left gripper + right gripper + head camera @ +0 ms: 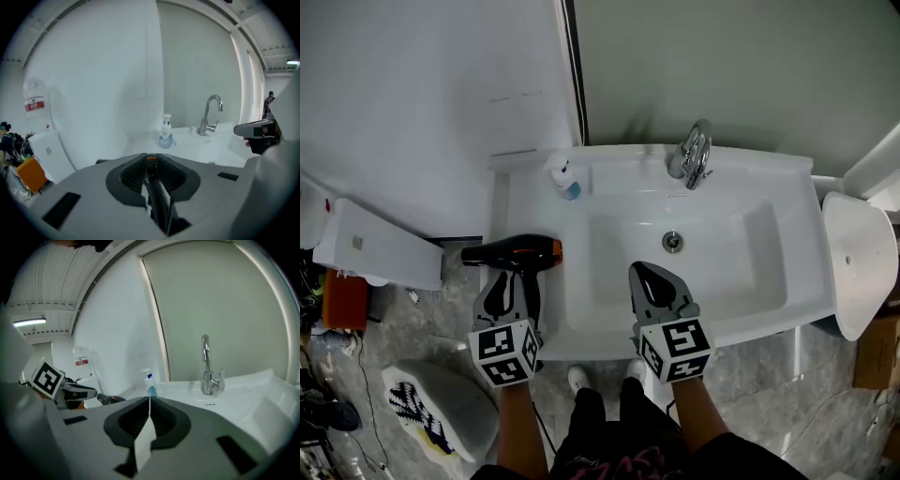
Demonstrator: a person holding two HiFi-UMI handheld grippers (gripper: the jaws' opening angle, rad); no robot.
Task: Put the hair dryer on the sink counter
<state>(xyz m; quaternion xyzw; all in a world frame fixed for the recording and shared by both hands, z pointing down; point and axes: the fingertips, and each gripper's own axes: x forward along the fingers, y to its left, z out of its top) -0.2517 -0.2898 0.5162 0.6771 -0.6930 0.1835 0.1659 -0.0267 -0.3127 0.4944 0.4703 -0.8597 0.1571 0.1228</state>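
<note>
The black hair dryer [514, 252], with an orange band near its rear, lies crosswise over the left end of the white sink counter [517, 202]. Its handle points toward me. My left gripper [514, 286] is shut on that handle, and in the left gripper view the dark handle [157, 199] fills the gap between the ribbed pads. I cannot tell whether the dryer rests on the counter or hangs just above it. My right gripper [645, 275] hovers over the basin's front rim, shut with nothing in it [149, 401]. The dryer [108, 400] also shows at the left of the right gripper view.
A chrome faucet [694, 155] stands at the back of the basin, and a soap pump bottle [566, 178] stands at its back left corner. A white toilet tank [380, 248] is left of the counter, a white rounded fixture [860, 262] to the right. Clutter lies on the floor at left.
</note>
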